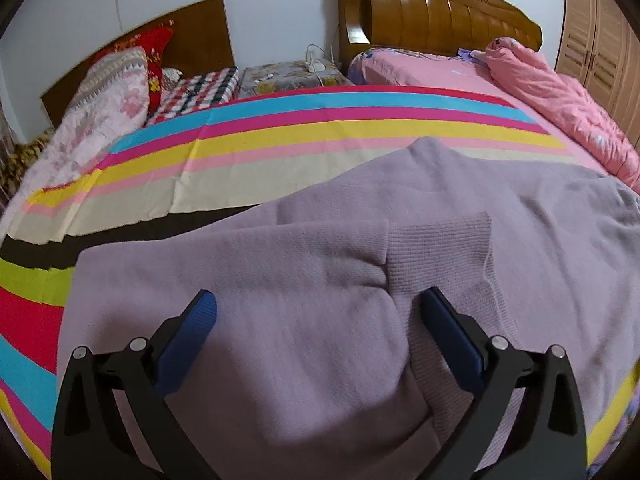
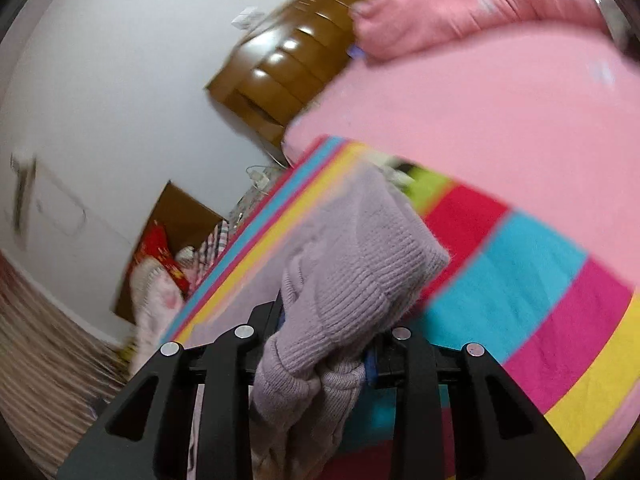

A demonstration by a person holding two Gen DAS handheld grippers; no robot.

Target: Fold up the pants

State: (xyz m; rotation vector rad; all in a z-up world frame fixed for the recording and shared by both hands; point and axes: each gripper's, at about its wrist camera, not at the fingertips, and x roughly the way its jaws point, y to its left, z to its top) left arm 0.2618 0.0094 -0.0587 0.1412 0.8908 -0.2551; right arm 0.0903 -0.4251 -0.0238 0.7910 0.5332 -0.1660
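Observation:
Lilac knit pants [image 1: 320,280] lie spread on a striped blanket [image 1: 280,140] on the bed. A ribbed cuff [image 1: 440,248] lies folded over the middle of them. My left gripper [image 1: 318,308] is open, its blue-padded fingers [image 1: 192,336] hovering just above the fabric, one on each side of a fold. In the right wrist view my right gripper [image 2: 326,320] is shut on a bunched ribbed part of the pants [image 2: 352,272] and holds it lifted above the blanket [image 2: 540,280]. That view is tilted and blurred.
A pink quilt [image 1: 560,96] lies rolled at the right edge of the bed below a wooden headboard [image 1: 432,12]. Pillows [image 1: 116,92] are piled at the far left. A small bedside stand [image 1: 292,74] holds a power strip. A wardrobe [image 1: 600,32] stands at the far right.

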